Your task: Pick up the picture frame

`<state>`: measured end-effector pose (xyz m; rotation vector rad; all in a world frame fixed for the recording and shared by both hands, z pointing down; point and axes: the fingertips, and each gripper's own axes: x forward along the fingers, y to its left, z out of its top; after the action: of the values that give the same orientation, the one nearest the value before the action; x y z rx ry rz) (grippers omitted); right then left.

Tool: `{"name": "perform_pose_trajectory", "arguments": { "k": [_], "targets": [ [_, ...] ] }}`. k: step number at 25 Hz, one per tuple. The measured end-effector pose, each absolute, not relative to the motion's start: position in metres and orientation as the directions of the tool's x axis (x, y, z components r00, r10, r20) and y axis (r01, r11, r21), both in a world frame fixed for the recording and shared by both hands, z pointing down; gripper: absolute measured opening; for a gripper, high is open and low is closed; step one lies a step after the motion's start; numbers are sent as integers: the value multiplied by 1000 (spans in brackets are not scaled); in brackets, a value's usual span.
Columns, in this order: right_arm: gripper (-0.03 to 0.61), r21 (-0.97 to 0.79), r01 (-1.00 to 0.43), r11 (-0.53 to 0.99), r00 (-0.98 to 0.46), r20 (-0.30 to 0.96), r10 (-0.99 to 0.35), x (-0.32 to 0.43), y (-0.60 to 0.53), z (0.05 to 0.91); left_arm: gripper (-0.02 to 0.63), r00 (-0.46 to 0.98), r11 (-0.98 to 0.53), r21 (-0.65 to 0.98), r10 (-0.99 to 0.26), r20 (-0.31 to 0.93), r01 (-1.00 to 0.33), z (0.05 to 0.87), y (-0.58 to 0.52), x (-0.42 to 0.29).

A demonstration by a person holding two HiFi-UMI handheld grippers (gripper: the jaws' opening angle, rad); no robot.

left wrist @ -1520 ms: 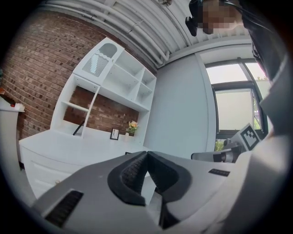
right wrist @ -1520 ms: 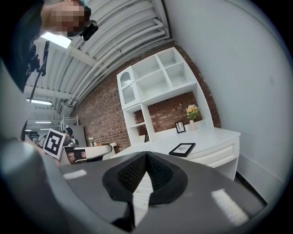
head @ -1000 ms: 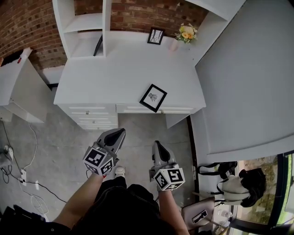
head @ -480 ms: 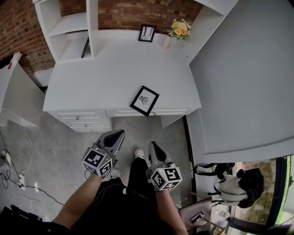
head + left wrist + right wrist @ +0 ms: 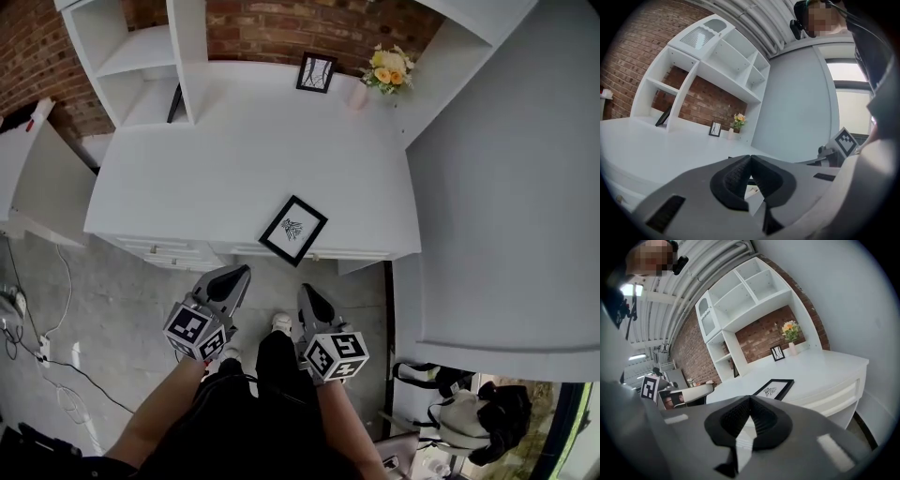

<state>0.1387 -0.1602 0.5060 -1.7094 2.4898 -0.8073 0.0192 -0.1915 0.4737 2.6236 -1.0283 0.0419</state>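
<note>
Picture frame (image 5: 293, 230): flat on the white desk (image 5: 216, 159), near its front edge; ahead of both grippers, touching neither
Left gripper (image 5: 240, 272): jaws together, empty; short of the desk
Right gripper (image 5: 305, 291): jaws together, empty; nearer the frame

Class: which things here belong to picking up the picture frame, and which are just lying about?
Job: flat picture frame on the desk; left gripper and right gripper, both shut.
Lying about: upright frame; flowers; leaning frame in the shelf.
</note>
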Motion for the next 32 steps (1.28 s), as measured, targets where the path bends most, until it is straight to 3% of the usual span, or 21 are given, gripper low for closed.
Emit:
{"name": "perform_pose_trajectory", "arguments": {
  "k": [12, 18, 28, 32],
  "targets": [
    [5, -555, -797, 236, -478, 343, -809, 158, -199, 549, 5, 688, -623, 299, -690, 224, -722, 505, -218, 39],
    [61, -650, -728, 220, -529, 327, -783, 155, -216, 561, 5, 654, -586, 298, -712, 255, -754, 517, -226, 34],
    [168, -879, -476, 22, -559, 283, -780, 159, -236, 583, 5, 621, -537, 322, -730, 285, -780, 533, -231, 32],
    [172, -927, -376, -10, -590, 248, -768, 152, -243, 585, 5, 611, -525, 323, -734, 296, -788, 536, -231, 30]
  ]
}}
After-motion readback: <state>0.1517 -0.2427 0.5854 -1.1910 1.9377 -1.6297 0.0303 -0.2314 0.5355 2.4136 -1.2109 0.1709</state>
